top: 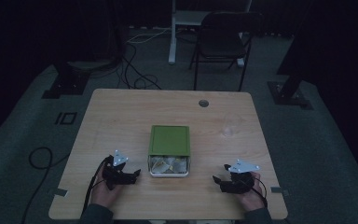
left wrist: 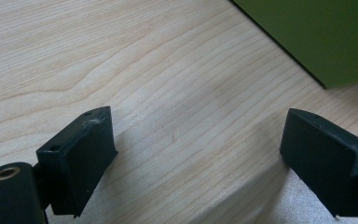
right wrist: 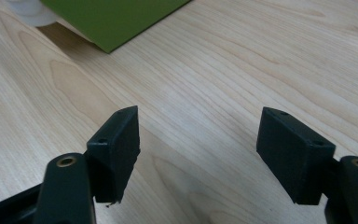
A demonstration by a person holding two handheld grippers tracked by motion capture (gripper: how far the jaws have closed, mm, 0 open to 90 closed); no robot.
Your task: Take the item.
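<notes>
green-lidded box (top: 169,140) between left gripper (top: 133,175) and right gripper (top: 219,179)

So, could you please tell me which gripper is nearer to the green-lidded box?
Left. The left gripper sits just beside the box, near its front left corner. The right gripper rests farther off, to the box's right.

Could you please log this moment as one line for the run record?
left tongs: open, empty | right tongs: open, empty | green-lidded box: between them, untouched

Dim lab: rig stands (top: 67,79), cables (top: 133,70)
</notes>
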